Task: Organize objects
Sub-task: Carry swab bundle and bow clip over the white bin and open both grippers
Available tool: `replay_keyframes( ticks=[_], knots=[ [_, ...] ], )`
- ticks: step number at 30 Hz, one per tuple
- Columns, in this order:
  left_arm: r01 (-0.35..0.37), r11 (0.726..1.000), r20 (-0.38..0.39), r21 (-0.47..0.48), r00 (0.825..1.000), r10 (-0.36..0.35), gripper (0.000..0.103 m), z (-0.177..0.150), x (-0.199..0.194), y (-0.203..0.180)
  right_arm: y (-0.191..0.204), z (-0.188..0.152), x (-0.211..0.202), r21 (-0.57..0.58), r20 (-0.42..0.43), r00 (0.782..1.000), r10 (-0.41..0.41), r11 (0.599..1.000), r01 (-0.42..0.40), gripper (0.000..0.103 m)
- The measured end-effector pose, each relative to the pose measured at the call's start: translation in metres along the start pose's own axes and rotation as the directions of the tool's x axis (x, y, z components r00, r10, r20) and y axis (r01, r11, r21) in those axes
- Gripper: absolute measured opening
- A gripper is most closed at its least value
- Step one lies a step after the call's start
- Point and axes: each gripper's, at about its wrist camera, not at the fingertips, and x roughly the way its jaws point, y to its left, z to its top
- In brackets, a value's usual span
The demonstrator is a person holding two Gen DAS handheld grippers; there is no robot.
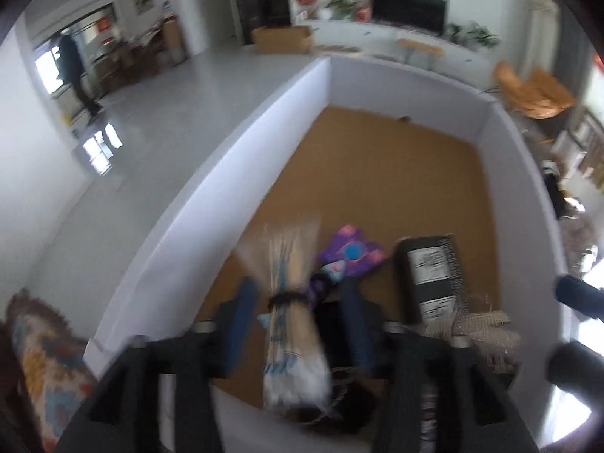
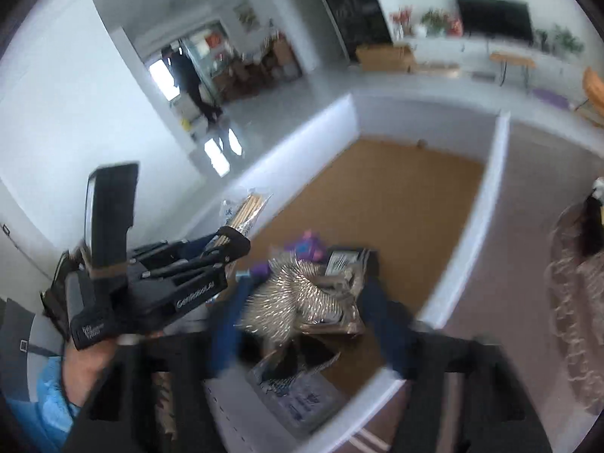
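Note:
A white-walled box [image 1: 226,173] with a brown floor lies below both grippers. My left gripper [image 1: 298,287] hangs over its near end, its blue fingers [image 1: 241,324] spread with a bagged bundle of wooden skewers [image 1: 294,324] between them; I see a gap at each side. It also shows in the right wrist view, the left gripper [image 2: 226,245] with skewer ends [image 2: 247,207] poking past it. My right gripper [image 2: 305,287] stands wide around a shiny, spiky silver bundle [image 2: 302,298] without clearly pressing it. A purple patterned item [image 1: 351,253] and a black labelled packet [image 1: 434,271] lie on the box floor.
A beige fibrous bundle [image 1: 487,332] and a clear packet [image 2: 294,396] lie at the box's near end. A patterned cushion [image 1: 41,358] is at lower left. Across the grey floor are a cardboard carton [image 1: 283,39], a TV [image 1: 407,7], a wooden chair [image 1: 532,90] and a person [image 1: 75,71] in a doorway.

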Motion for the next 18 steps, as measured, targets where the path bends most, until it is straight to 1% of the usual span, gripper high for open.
replay_keyframes(
  ticks=[1, 2, 4, 5, 7, 9, 10, 11, 12, 13, 14, 16, 18],
  knots=[
    [0.0, 1.0, 0.011, 0.0, 1.0, 0.0, 0.072, -0.002, 0.0, -0.005, -0.001, -0.002, 0.005, 0.012, -0.013, 1.0, 0.012, 1.0, -0.012, 0.08],
    [0.009, 1.0, 0.028, 0.005, 1.0, -0.009, 0.074, -0.003, -0.002, -0.008, -0.003, -0.005, 0.003, 0.029, -0.003, 1.0, 0.024, 0.999, -0.024, 0.08],
    [0.029, 0.999, 0.058, 0.024, 0.998, -0.03, 0.076, -0.003, -0.009, -0.024, -0.009, -0.01, -0.008, 0.044, 0.034, 0.999, 0.026, 0.999, -0.028, 0.086],
    [0.039, 0.999, 0.069, 0.037, 0.997, -0.042, 0.076, -0.003, -0.011, -0.031, -0.016, -0.013, -0.018, 0.05, 0.065, 0.998, 0.01, 0.999, -0.013, 0.09],
    [0.066, 0.995, 0.095, 0.07, 0.993, -0.073, 0.076, -0.003, -0.021, -0.052, -0.031, -0.02, -0.041, 0.06, 0.134, 0.99, -0.038, 0.998, 0.03, 0.092],
    [0.108, 0.987, 0.124, 0.116, 0.985, -0.122, 0.076, -0.004, -0.037, -0.08, -0.048, -0.027, -0.061, 0.095, 0.194, 0.975, -0.109, 0.991, 0.092, 0.098],
    [0.134, 0.982, 0.134, 0.135, 0.979, -0.152, 0.076, -0.006, -0.045, -0.093, -0.058, -0.033, -0.071, 0.124, 0.217, 0.964, -0.156, 0.984, 0.132, 0.099],
    [0.172, 0.972, 0.141, 0.16, 0.971, -0.195, 0.076, -0.007, -0.055, -0.108, -0.071, -0.042, -0.081, 0.148, 0.236, 0.95, -0.203, 0.974, 0.172, 0.099],
    [0.232, 0.952, 0.142, 0.2, 0.954, -0.263, 0.076, -0.011, -0.068, -0.129, -0.083, -0.049, -0.088, 0.169, 0.245, 0.937, -0.248, 0.963, 0.211, 0.099],
    [0.275, 0.932, 0.137, 0.235, 0.94, -0.312, 0.076, -0.015, -0.078, -0.147, -0.099, -0.059, -0.096, 0.2, 0.242, 0.92, -0.308, 0.944, 0.264, 0.099],
    [0.301, 0.916, 0.134, 0.264, 0.929, -0.344, 0.078, -0.018, -0.087, -0.162, -0.115, -0.068, -0.103, 0.229, 0.226, 0.907, -0.355, 0.924, 0.305, 0.099],
    [0.351, 0.87, 0.138, 0.348, 0.898, -0.418, 0.095, -0.03, -0.106, -0.2, -0.145, -0.089, -0.111, 0.285, 0.184, 0.888, -0.421, 0.888, 0.362, 0.099],
    [0.385, 0.834, 0.129, 0.395, 0.876, -0.465, 0.101, -0.042, -0.112, -0.23, -0.18, -0.116, -0.125, 0.346, 0.136, 0.851, -0.507, 0.829, 0.439, 0.099]
  ],
)
